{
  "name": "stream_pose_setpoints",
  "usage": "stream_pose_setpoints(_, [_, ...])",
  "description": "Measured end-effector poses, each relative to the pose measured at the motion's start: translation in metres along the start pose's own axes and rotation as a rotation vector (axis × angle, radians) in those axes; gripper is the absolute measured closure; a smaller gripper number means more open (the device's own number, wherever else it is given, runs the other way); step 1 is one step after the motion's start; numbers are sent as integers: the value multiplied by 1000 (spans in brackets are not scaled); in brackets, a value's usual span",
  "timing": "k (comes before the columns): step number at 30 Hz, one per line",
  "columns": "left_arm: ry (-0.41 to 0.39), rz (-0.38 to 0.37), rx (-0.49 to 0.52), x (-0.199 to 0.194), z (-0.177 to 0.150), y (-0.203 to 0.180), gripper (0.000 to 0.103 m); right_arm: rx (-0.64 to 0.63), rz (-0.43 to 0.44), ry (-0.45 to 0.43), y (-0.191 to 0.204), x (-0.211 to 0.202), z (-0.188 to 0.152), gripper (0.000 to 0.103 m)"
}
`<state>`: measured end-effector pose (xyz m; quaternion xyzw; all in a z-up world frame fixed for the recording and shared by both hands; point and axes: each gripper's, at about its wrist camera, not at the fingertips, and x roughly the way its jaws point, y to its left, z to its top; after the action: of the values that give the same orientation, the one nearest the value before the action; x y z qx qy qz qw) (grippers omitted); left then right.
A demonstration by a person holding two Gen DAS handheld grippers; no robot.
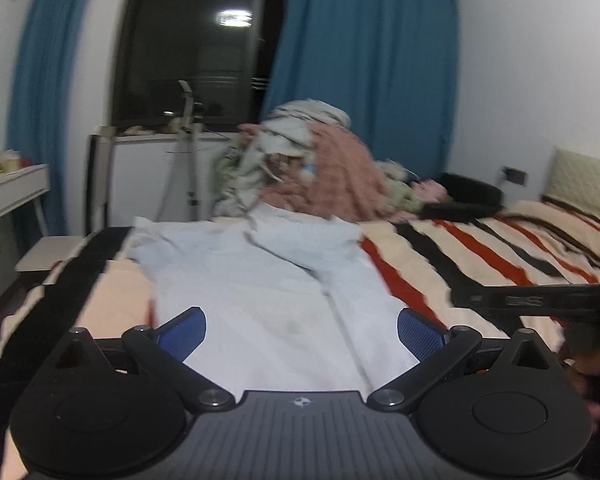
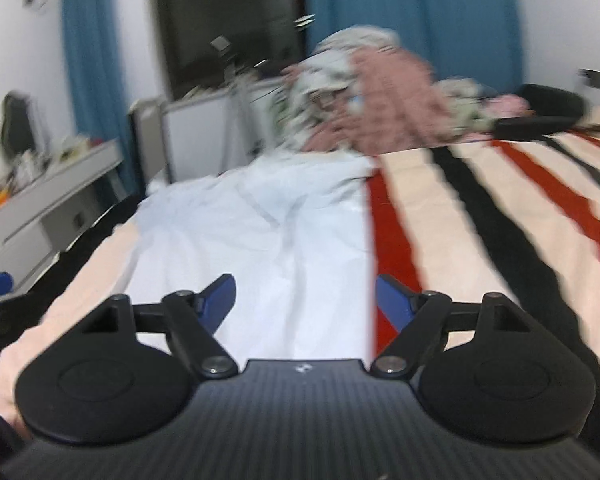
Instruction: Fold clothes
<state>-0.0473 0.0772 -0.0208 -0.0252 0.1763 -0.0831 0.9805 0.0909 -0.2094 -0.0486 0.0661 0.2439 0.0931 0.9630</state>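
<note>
A pale blue-white shirt (image 1: 256, 280) lies spread flat on the striped bed, collar end away from me. It also shows in the right wrist view (image 2: 260, 232). My left gripper (image 1: 302, 330) is open and empty, low over the shirt's near part. My right gripper (image 2: 306, 300) is open and empty, over the shirt's near right edge, its right finger above the red stripe. Part of the right gripper's black body (image 1: 540, 304) shows at the right of the left wrist view.
A striped bedspread (image 1: 480, 256) covers the bed. A heap of unfolded clothes (image 1: 312, 160) sits beyond the shirt (image 2: 364, 92). A black item (image 1: 468, 196) lies at the far right. A white desk (image 2: 52, 196) stands left of the bed, with a tripod (image 1: 188, 160) near the window.
</note>
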Motion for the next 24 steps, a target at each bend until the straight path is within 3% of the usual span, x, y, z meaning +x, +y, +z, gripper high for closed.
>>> stream_pose_setpoints(5, [-40,90,-84,-1,7,40,0,-129,184,112,72,124,34,24])
stream_pose_setpoints(10, [-39,104,-258,7,2,90,0,-259,360,148,178,255,47,26])
stream_pose_setpoints(14, [-44,119,-354,13,-5,117,0,-387,328,123,249,342,46,27])
stream_pose_setpoints(17, [-51,141,-436,18,-12,135,0,-440,259,88,279,391,43,36])
stream_pose_setpoints(18, [-56,151,-465,19,-13,141,0,-451,227,54,285,402,43,44])
stream_pose_setpoints(19, [-60,161,-489,20,-15,147,0,-456,188,30,289,413,45,61])
stream_pose_setpoints(20, [-62,169,-509,22,-17,152,0,-457,145,12,292,424,48,65])
stream_pose_setpoints(23, [-51,183,-550,29,-23,165,0,-467,94,-20,295,445,56,66])
stream_pose_setpoints(24, [-43,185,-556,31,-24,168,0,-478,88,-31,296,449,58,77])
